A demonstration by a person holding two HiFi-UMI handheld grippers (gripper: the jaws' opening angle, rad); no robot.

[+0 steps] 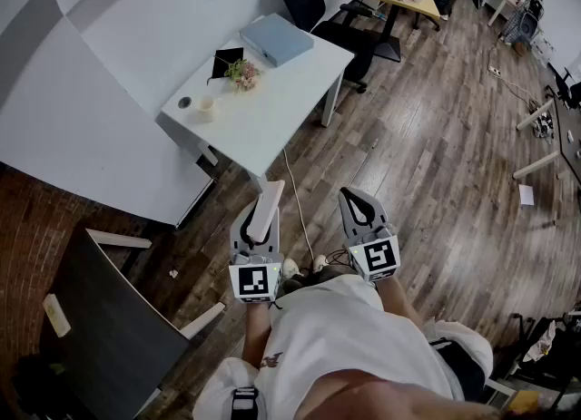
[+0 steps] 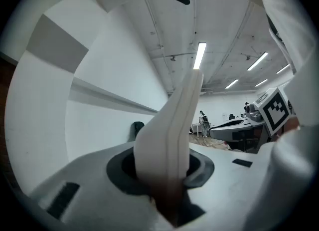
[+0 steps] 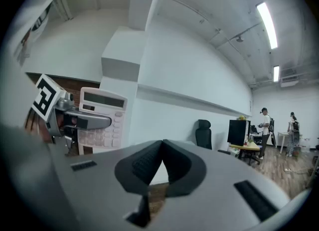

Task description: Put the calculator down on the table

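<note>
**Calculator in the left tool, worktop ahead across bare floor**

The left tool (image 1: 257, 224) pinches the calculator (image 1: 270, 199) by its near end, the pads pressed on both flat faces. In the left gripper view the calculator (image 2: 172, 135) shows edge-on, a thin pale slab rising from the jaws and leaning a little to the right. Its long axis runs on from the tool, forward and away from the person. The right gripper view catches its key face and display (image 3: 102, 117), so that face is turned sideways toward the right tool (image 1: 356, 202) rather than up. The right tool has its jaws pressed together with nothing between them, and it is held beside the left one at about the same reach.

The white worktop (image 1: 272, 110) lies straight ahead of the left tool and slightly to the left in the head view, with wooden floor (image 1: 427, 164) between. Its near corner lines up with the calculator's tip, yet the two are well apart. The left tool is the nearer of the two. A cup (image 1: 205, 105), a small plant (image 1: 241, 73) and a blue-grey box (image 1: 275, 39) sit toward the far side, leaving the near half bare.

By my reading, the carry is under way and the set-down has not begun. The calculator will need to travel forward and be rolled from on-edge to flat.
</note>
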